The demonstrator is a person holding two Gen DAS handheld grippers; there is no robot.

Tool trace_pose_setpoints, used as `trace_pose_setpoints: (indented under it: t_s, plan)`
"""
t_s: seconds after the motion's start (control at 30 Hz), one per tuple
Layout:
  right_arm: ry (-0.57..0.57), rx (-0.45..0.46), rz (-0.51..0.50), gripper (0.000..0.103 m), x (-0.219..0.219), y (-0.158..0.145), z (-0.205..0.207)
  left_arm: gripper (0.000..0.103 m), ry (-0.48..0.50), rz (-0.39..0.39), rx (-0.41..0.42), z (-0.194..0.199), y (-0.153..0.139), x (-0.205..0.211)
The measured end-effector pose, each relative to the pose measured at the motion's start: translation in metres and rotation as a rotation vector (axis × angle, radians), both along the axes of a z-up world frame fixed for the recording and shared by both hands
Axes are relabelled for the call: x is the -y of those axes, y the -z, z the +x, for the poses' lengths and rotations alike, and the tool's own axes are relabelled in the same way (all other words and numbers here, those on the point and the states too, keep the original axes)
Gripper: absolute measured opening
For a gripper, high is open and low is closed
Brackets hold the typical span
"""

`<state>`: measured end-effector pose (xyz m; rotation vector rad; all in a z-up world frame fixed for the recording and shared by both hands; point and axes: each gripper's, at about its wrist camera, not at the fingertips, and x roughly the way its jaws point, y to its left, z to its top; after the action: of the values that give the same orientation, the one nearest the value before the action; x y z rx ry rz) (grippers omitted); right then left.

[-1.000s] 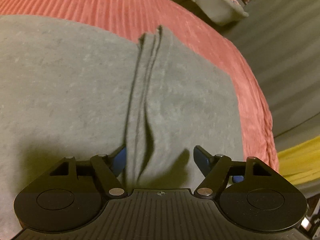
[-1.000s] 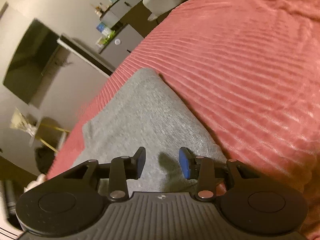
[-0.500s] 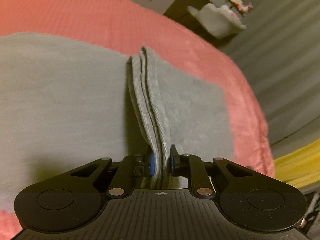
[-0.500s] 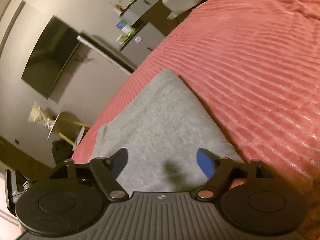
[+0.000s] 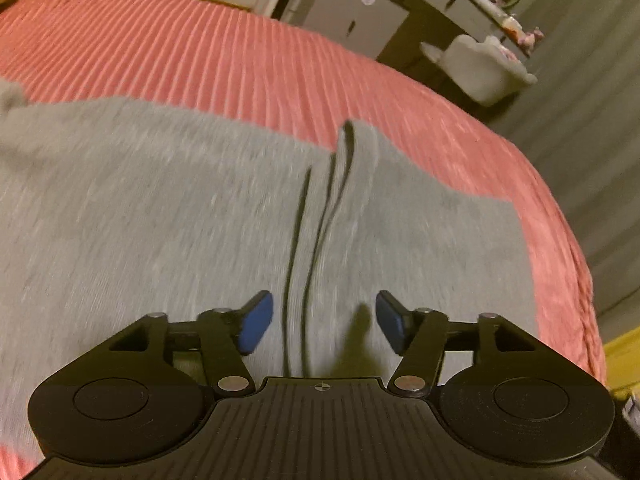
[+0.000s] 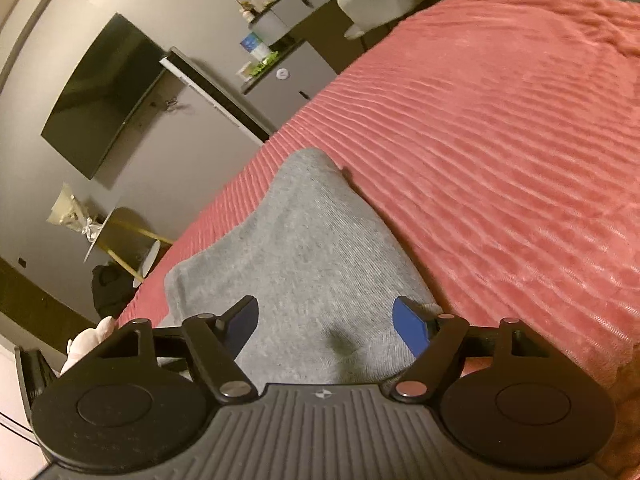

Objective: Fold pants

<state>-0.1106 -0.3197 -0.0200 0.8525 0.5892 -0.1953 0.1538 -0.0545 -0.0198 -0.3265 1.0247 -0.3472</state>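
Observation:
Grey pants [image 5: 160, 220] lie folded flat on a pink ribbed bedspread [image 5: 200, 48]. In the left wrist view a stack of layered fabric edges [image 5: 320, 216] runs away from me between the fingers. My left gripper [image 5: 324, 322] is open just above those edges and holds nothing. In the right wrist view the pants [image 6: 304, 240] taper to a rounded far end on the bedspread [image 6: 500, 160]. My right gripper [image 6: 324, 326] is open and empty over the near part of the grey cloth.
Beyond the bed's far edge stand a grey cabinet [image 5: 352, 20] and a white chair [image 5: 484, 68]. A dark wall screen [image 6: 100, 96], a small round side table [image 6: 120, 236] and a cabinet [image 6: 292, 80] show in the right wrist view. Something yellow [image 5: 624, 360] lies by the bed's right edge.
My left gripper was shut on the layered fabric edges half a second ago; it has opened and let them drop flat. My right gripper stays open and has lifted slightly.

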Motion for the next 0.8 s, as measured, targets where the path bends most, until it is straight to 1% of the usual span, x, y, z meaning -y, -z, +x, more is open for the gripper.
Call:
trace_pose_setpoints:
  t_s: [0.07,0.1,0.13,0.17,0.2,0.23,0.3,0.33,0.37,0.43,0.47,0.5,0.53,0.57,0.6,0.63,0.67,0.7,0.73,0.77,0.8]
  plan:
    - [-0.006,0.001,0.017,0.076,0.002,0.004,0.003,0.065,0.001,-0.001,-0.027,0.014,0.008,0.006]
    - [-0.006,0.006,0.028,0.076,0.003,0.006,0.004,0.060,-0.003,-0.007,-0.023,0.019,0.008,0.009]
    - [-0.006,0.009,0.034,0.076,0.004,0.007,0.005,0.050,0.003,-0.014,-0.010,0.018,0.005,0.009]
    - [-0.004,0.012,0.039,0.075,0.005,0.008,0.005,0.036,0.013,-0.011,-0.004,0.021,0.003,0.013]
    - [-0.002,0.014,0.040,0.074,0.005,0.009,0.005,0.028,0.013,-0.007,-0.006,0.024,0.001,0.016]
    - [0.001,0.014,0.040,0.072,0.006,0.009,0.005,0.024,0.015,-0.018,-0.010,0.024,0.001,0.014]
    - [0.010,0.010,0.039,0.057,0.006,0.009,0.005,0.020,0.024,-0.024,0.018,0.022,-0.007,0.014]
    - [0.013,0.009,0.050,0.040,0.008,0.010,0.004,0.019,0.034,-0.019,0.054,0.018,-0.014,0.014]
    - [0.016,0.011,0.067,0.028,0.008,0.011,0.003,0.019,0.043,-0.016,0.082,0.014,-0.021,0.013]
    - [0.024,0.032,0.107,0.025,0.012,0.013,-0.001,0.019,0.053,-0.007,0.110,0.009,-0.030,0.010]
    - [0.031,0.031,0.120,0.025,0.013,0.015,-0.002,0.020,0.043,0.013,0.123,0.008,-0.030,0.007]
    - [0.039,0.010,0.129,0.025,0.015,0.017,-0.001,0.020,0.030,0.048,0.120,0.008,-0.026,0.005]
    - [0.029,-0.006,0.148,0.023,0.016,0.021,0.002,0.020,0.008,0.106,0.106,0.011,-0.020,0.005]
    - [0.015,-0.022,0.168,0.022,0.017,0.023,0.005,0.025,-0.025,0.160,0.082,0.014,-0.012,0.004]
    - [0.010,-0.044,0.171,0.022,0.016,0.024,0.008,0.039,-0.046,0.161,0.067,0.014,-0.007,0.001]
    - [0.010,-0.051,0.153,0.022,0.014,0.021,0.008,0.043,-0.069,0.144,0.064,0.012,-0.007,0.000]
    - [0.012,-0.053,0.139,0.025,0.013,0.017,0.006,0.049,-0.075,0.132,0.065,0.007,-0.009,-0.002]
    - [0.021,-0.052,0.124,0.028,0.010,0.012,0.002,0.057,-0.057,0.127,0.073,0.000,-0.012,-0.002]
    - [0.035,-0.039,0.129,0.036,0.009,0.008,-0.006,0.062,-0.031,0.125,0.076,-0.006,-0.014,-0.002]
    - [0.051,-0.025,0.154,0.050,0.008,0.005,-0.014,0.071,-0.006,0.121,0.075,-0.016,-0.015,-0.002]
    - [0.065,-0.018,0.186,0.059,0.007,0.004,-0.022,0.072,0.006,0.108,0.074,-0.027,-0.015,-0.004]
